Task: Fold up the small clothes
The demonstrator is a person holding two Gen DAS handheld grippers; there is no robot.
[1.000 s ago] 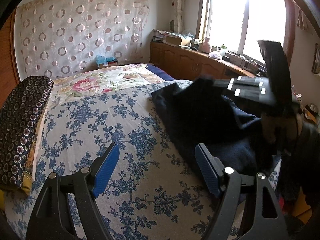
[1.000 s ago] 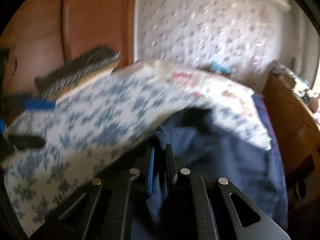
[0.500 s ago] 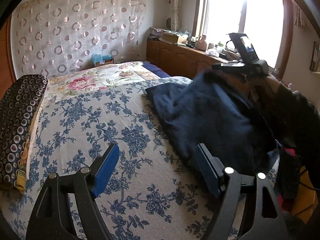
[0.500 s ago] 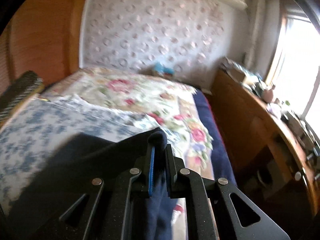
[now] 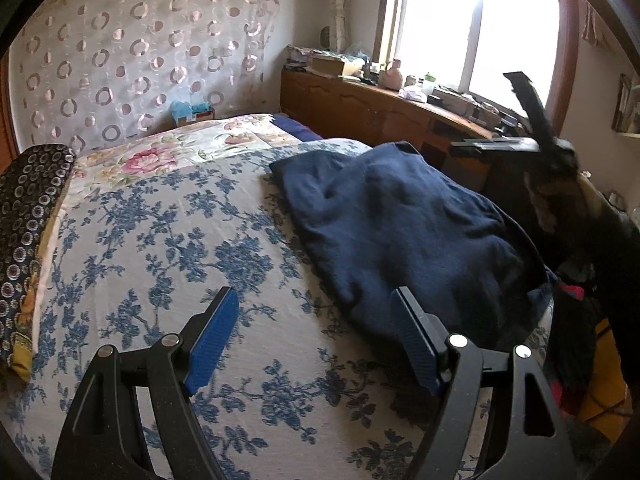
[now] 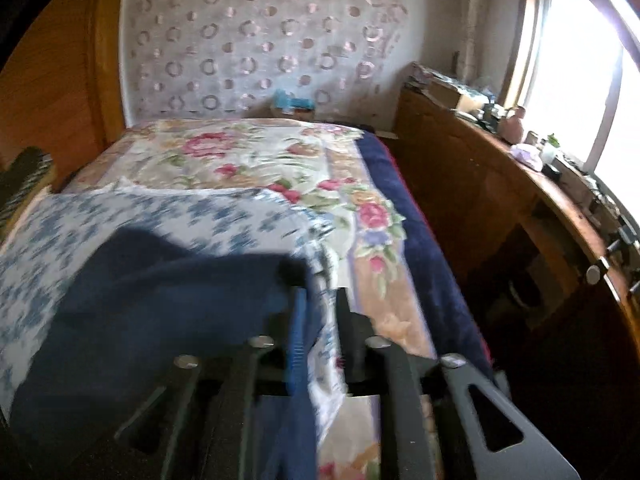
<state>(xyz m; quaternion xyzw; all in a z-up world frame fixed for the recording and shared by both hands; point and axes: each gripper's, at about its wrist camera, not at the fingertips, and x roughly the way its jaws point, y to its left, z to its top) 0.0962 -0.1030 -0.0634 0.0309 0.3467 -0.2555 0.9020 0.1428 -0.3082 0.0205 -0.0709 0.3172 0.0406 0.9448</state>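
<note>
A dark navy garment [image 5: 404, 232] lies spread and rumpled on the right side of the blue-flowered bed cover [image 5: 160, 240]. My left gripper [image 5: 316, 340] is open and empty, low over the cover just left of the garment's near edge. My right gripper [image 6: 320, 304] has its jaws parted a little, with nothing between them. It sits at the garment's [image 6: 160, 304] far right corner, which lies just to its left. In the left wrist view the right gripper [image 5: 532, 136] shows beyond the garment's far right edge.
A dark patterned pillow [image 5: 24, 232] lies along the bed's left edge. A rose-patterned blanket [image 6: 248, 152] covers the far end of the bed. A cluttered wooden cabinet [image 5: 380, 108] runs under the window on the right. The bed's right edge drops off beside the garment.
My right gripper carried the garment's corner rightwards, laid it down on the bed and opened off it. The garment went from lifted to lying flat. My left gripper stayed put.
</note>
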